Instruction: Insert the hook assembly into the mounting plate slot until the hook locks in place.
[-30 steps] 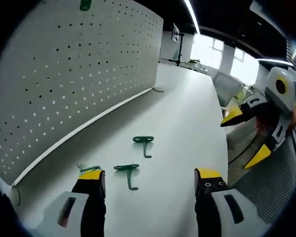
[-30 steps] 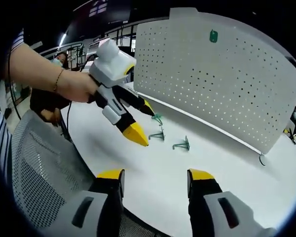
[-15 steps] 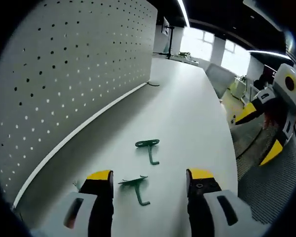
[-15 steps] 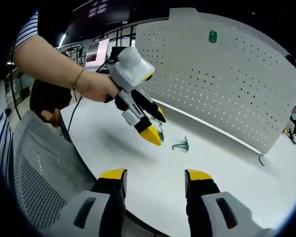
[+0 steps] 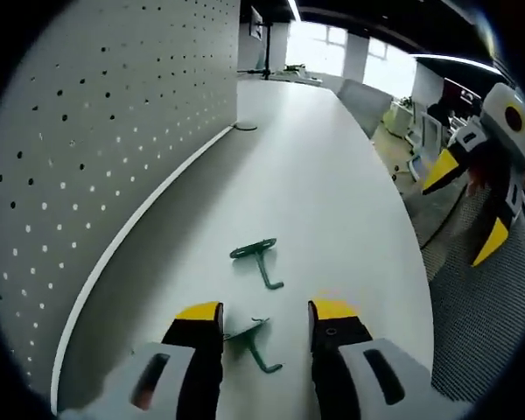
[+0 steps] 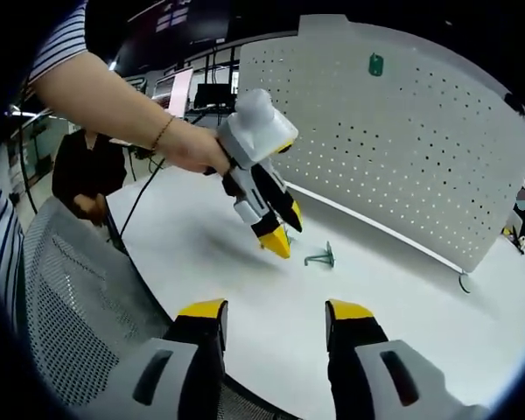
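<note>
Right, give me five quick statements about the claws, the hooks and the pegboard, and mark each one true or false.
1. The left claw is open, with a green hook lying on the table between its jaws. True.
2. The right claw is shut on a hook. False: it is open and holds nothing, hovering near the table's edge.
3. A second green hook lies on the white table beyond the left claw. True.
4. The pegboard lies flat on the table. False: it stands upright along the table's far side.
5. One green piece is already mounted high on the pegboard. True.
</note>
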A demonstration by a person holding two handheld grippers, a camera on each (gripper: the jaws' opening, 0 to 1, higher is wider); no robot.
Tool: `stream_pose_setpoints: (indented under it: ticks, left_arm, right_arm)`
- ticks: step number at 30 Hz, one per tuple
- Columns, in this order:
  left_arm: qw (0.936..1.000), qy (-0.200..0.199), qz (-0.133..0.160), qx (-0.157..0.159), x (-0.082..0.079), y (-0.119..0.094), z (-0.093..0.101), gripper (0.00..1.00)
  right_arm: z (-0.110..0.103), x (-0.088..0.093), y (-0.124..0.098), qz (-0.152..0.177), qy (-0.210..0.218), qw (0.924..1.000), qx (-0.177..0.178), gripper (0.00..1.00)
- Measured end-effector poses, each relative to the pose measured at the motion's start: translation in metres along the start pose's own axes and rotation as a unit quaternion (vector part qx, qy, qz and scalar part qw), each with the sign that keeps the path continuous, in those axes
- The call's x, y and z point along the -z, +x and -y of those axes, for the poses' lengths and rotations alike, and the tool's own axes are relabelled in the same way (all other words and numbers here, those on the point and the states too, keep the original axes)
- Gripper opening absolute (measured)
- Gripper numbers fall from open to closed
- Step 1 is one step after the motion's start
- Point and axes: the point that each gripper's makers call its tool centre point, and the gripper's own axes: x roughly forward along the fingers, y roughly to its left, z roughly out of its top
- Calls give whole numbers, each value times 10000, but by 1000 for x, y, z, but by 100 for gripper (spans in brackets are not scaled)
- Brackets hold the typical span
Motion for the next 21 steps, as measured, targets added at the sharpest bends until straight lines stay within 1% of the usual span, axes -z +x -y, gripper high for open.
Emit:
stream_pose_setpoints:
  ticks: [5, 9, 11, 13, 15, 21]
  left_arm:
    - [9997, 33, -230, 74, 6, 3, -4, 29]
    - [9995, 60, -291, 126, 7, 5, -3, 22]
    - [9992, 121, -358, 165, 8, 7, -2, 21]
    - [9985, 192, -459, 233, 9, 7, 1, 17]
    - [9981, 279, -513, 210, 10, 6, 0, 13]
    - [9979, 151, -578, 231, 12, 5, -2, 7]
  right_arm:
    - [-1, 0, 0, 5, -7, 10000, -10, 42]
    - [0, 0, -1, 18, -5, 10000, -11, 42]
    - [0, 0, -1, 23, -8, 10000, -12, 42]
    - [0, 0, -1, 32, -7, 10000, -12, 41]
    - [0, 0, -1, 27, -10, 10000, -19, 41]
    - [0, 0, -1, 44, -21, 10000, -20, 40]
